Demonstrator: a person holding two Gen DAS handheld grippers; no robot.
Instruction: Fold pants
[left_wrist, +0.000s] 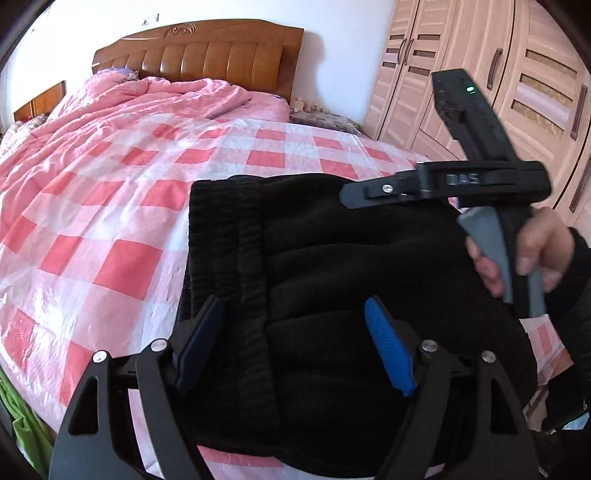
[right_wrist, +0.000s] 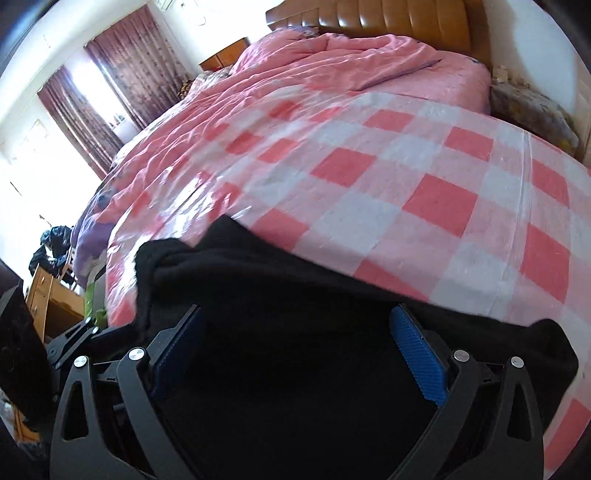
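Both hand-held grippers (left_wrist: 291, 328) (right_wrist: 295, 332) wide open, empty, over black pants (left_wrist: 351, 258).

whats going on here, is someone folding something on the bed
Yes. A person is folding black pants on a bed covered with a pink-and-white checked sheet, using a handheld gripper in each hand. The pants lie bunched into a compact stack with the ribbed waistband toward the left. The left gripper hangs open above the stack, its blue pads not pressing the cloth. The right gripper is open too, over the dark fabric. Neither holds the pants right now.
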